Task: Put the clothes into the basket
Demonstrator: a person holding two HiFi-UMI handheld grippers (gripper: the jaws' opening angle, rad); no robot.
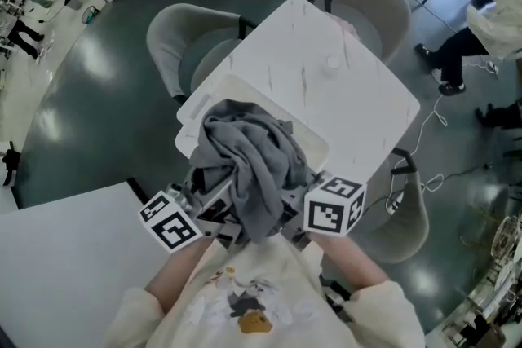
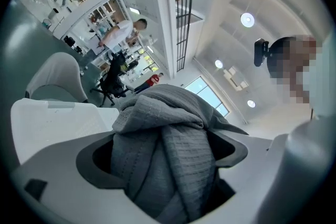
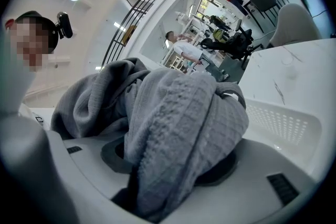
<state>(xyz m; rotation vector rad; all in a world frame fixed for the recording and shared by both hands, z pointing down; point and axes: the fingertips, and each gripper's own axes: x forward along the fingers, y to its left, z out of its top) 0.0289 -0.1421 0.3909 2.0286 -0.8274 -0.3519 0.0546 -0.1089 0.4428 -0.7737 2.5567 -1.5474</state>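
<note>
Two tongs clamped on one grey garment, held at the basket.

Both the left tongs and the right tongs are closed on the grey garment, whose waffle-textured cloth fills the gap between each pair of jaws and bulges out above them. The two tongs sit close together, side by side, just in front of the person's cream sweatshirt. The garment is bunched up between them, its bulk over the near part of the white basket and one long fold hanging down between the tongs. The basket stands on the white desk, along the desk's near left edge, and its perforated wall shows in the right gripper view. Grey chairs stand round the desk's far corners.
</note>
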